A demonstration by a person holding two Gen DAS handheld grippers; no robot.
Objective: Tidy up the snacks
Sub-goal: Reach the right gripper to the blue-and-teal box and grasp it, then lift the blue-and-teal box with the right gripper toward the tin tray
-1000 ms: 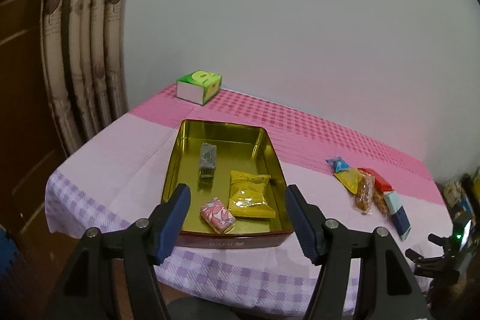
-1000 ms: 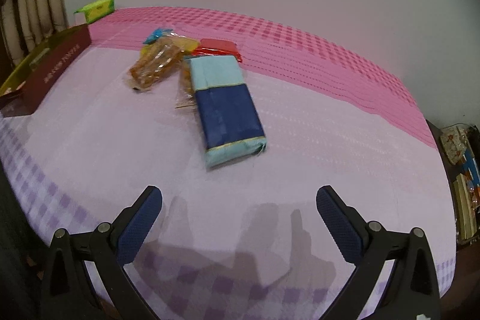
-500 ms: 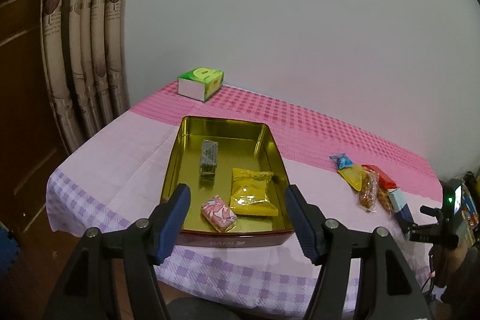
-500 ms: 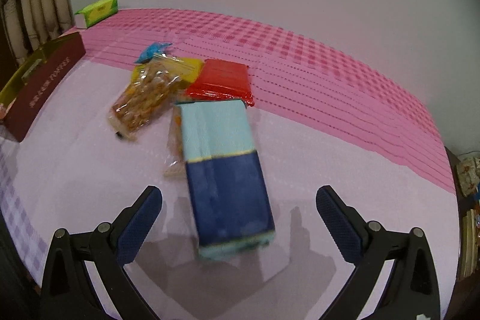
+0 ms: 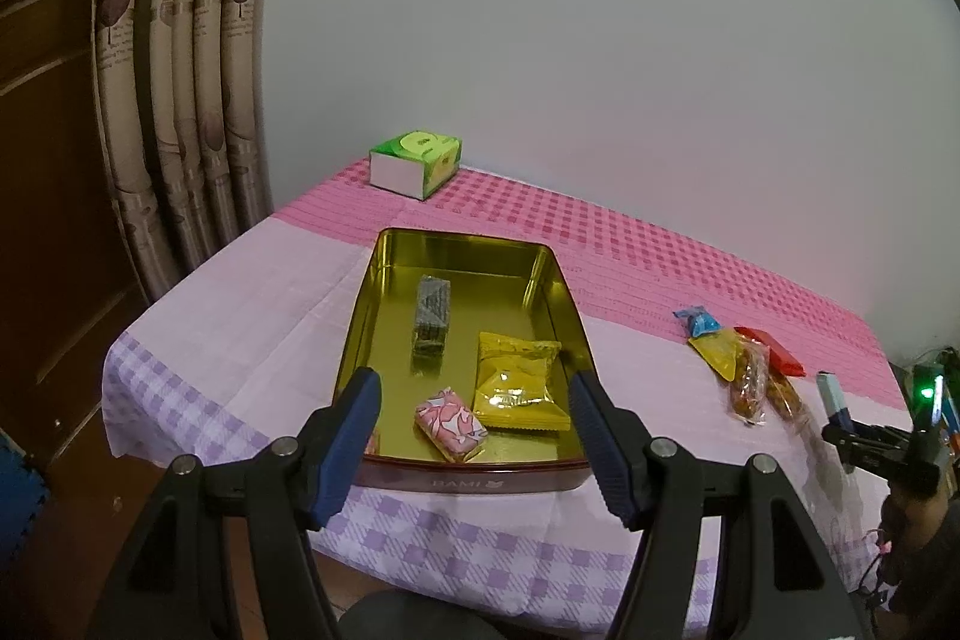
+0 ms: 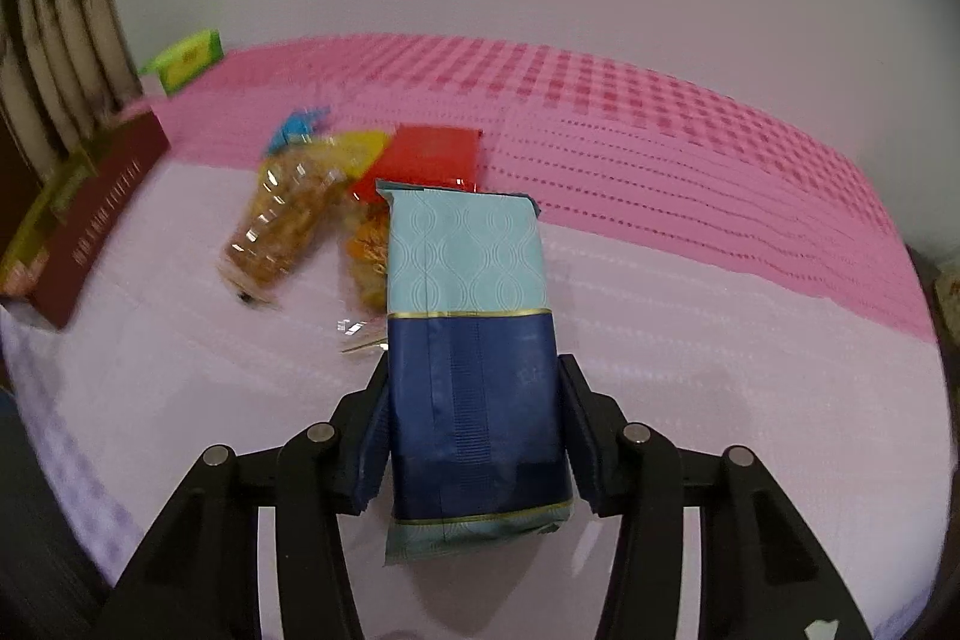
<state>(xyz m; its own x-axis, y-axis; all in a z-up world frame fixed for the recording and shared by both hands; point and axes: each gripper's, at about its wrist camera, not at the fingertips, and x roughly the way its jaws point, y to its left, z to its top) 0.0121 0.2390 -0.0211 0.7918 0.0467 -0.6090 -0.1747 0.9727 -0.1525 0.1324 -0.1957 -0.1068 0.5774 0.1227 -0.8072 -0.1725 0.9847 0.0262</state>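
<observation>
Jaws of the right gripper (image 6: 474, 445) are closing, pads against the blue packet (image 6: 471, 340); squeeze gently, lift straight. Left gripper (image 5: 474, 439) hangs half-open, empty, above the tin (image 5: 360, 340).

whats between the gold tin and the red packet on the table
In the left wrist view, between the gold tin and the red packet lie bare pink tablecloth, then a blue candy and a yellow packet.

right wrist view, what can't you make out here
- Clear snack bag: blurred by motion, contents unreadable.
- Second clear bag: mostly hidden behind the blue packet between the closing right gripper jaws.
- Tin: cut off by the left edge, inside unseen.
- Green box: blurred, print illegible.
</observation>
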